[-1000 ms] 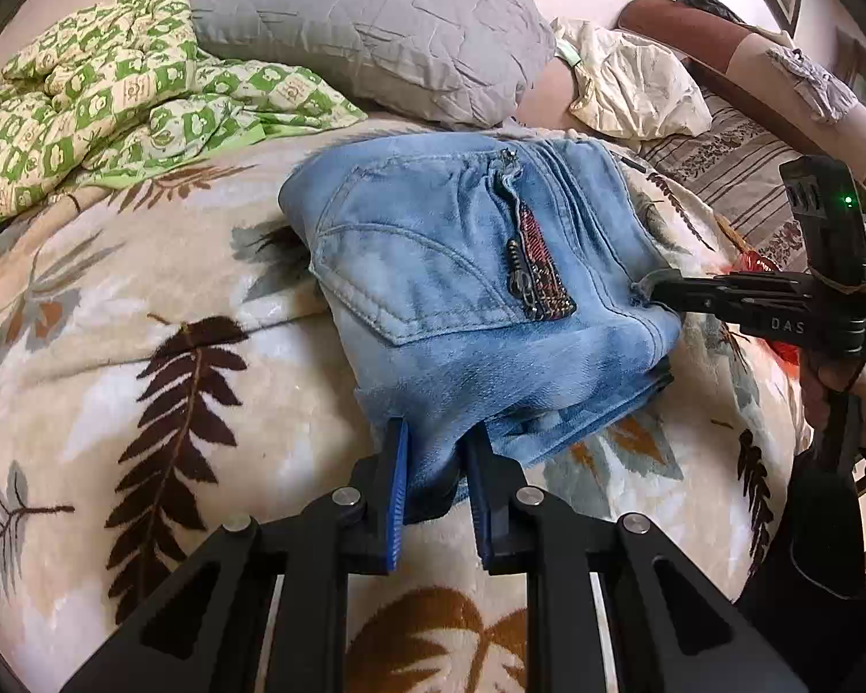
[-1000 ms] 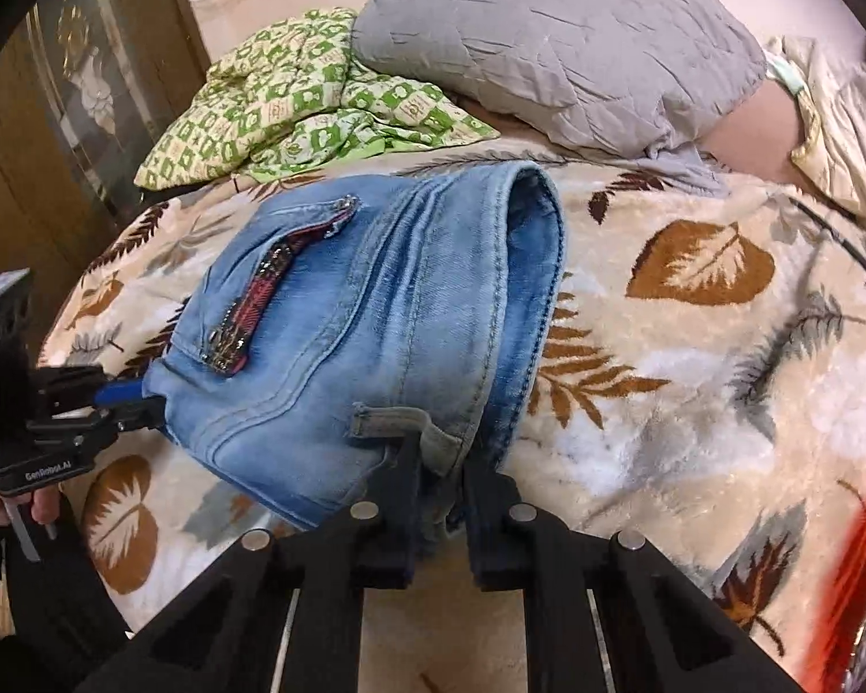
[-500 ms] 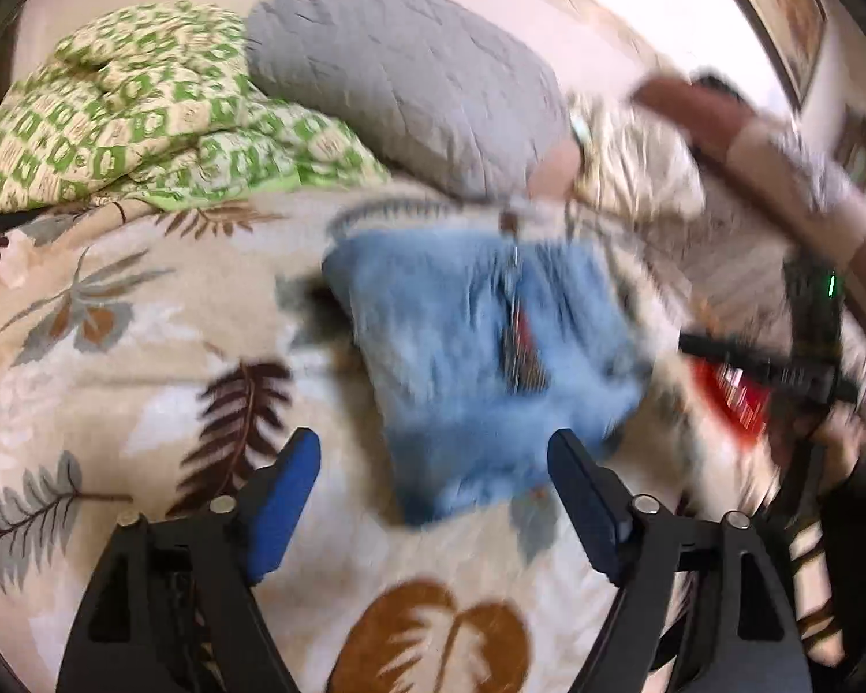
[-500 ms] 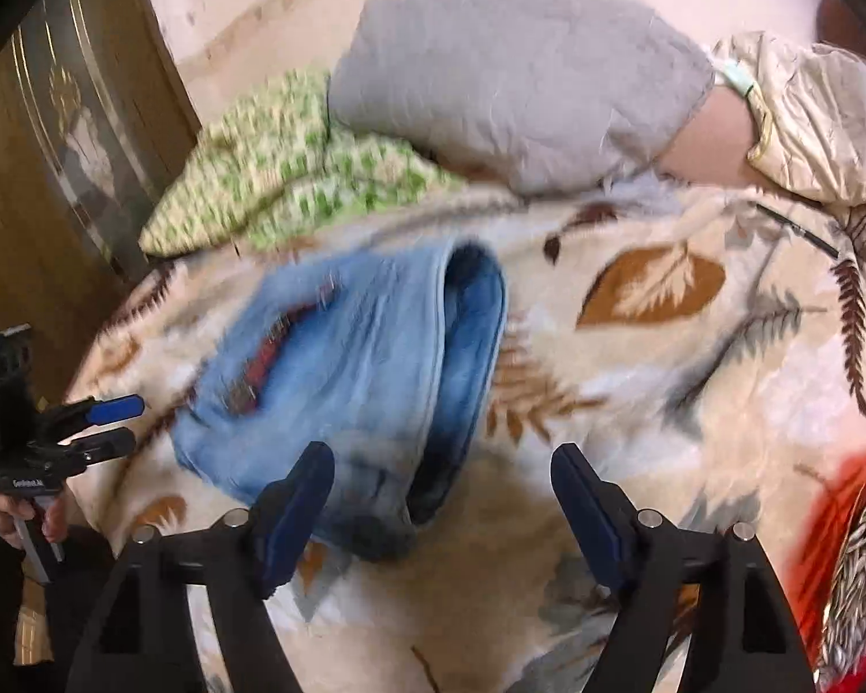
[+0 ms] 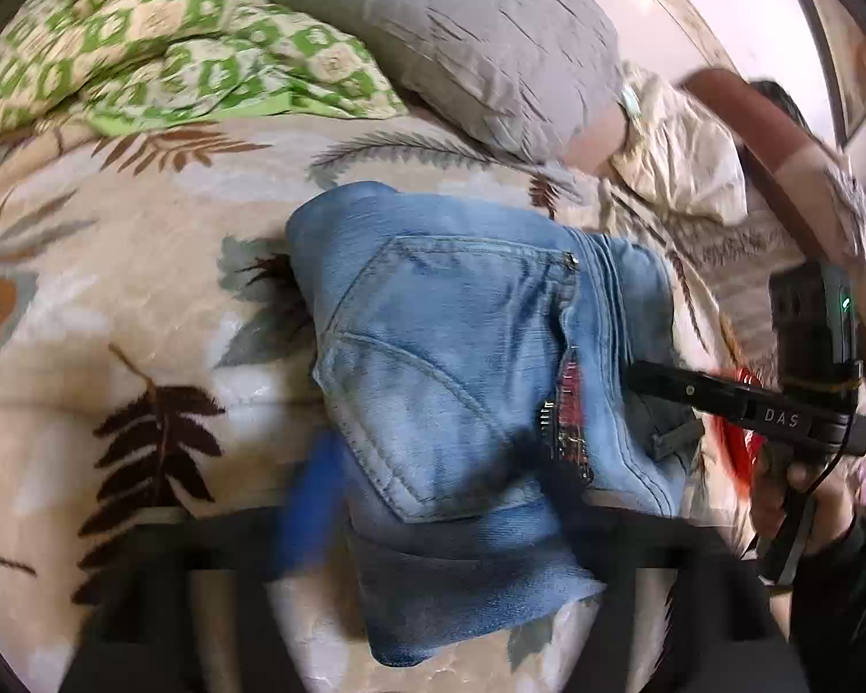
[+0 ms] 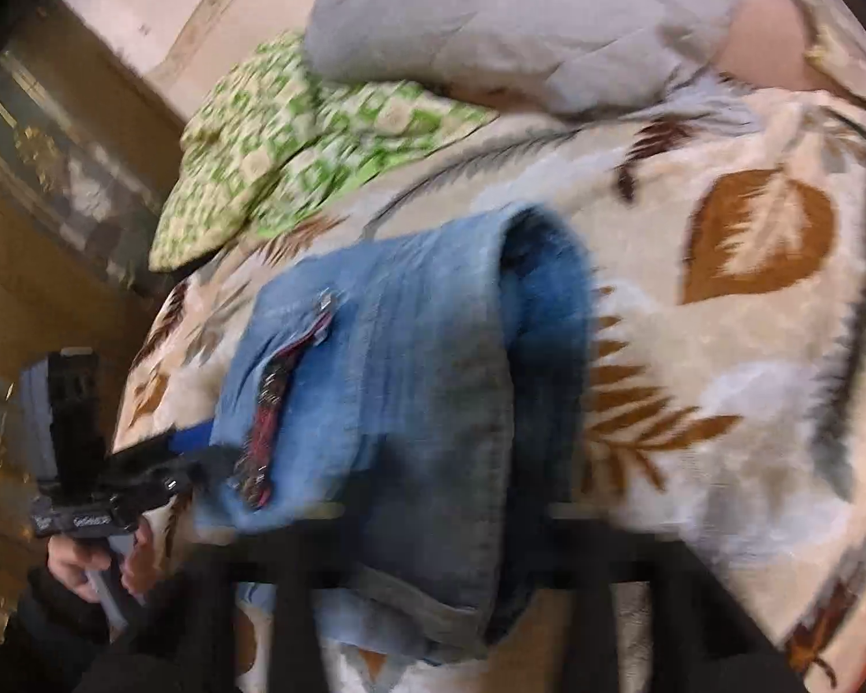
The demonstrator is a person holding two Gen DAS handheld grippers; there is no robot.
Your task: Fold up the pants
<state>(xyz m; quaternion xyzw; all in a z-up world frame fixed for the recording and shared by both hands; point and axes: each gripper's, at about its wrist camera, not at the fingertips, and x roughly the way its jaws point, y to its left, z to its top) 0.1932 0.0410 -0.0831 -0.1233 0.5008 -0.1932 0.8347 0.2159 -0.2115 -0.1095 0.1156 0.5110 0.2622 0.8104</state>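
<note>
- The pants [image 5: 462, 381] lie as a compact folded denim bundle on the leaf-print blanket [image 5: 115, 300], in the middle of the bed, with a back pocket and a red-trimmed zipper facing up. In my right wrist view the same bundle shows a rolled fold edge on its right side.
- I judge the folding largely done: I count several layers stacked at the near edge, and no loose leg trails out that I can see.
- My left gripper [image 5: 433, 520] is at the near edge of the bundle. Its jaws have just been closing, with denim between them, but the fingers are smeared by motion blur, so I cannot tell whether they are pinching the cloth or merely flanking it.
- My right gripper [image 5: 635, 375] reaches onto the right end of the bundle by the belt loop. Its jaws have also just been closing; whether the tips have cloth in them is hidden from me.
- What I reckon is left: at most one more fold or a tidy-up of the near edge, which looks slightly uneven, then letting go.
- The grey pillow [image 5: 444, 29] and the green patterned cloth [image 5: 144, 40] sit well apart behind the bundle.
</note>
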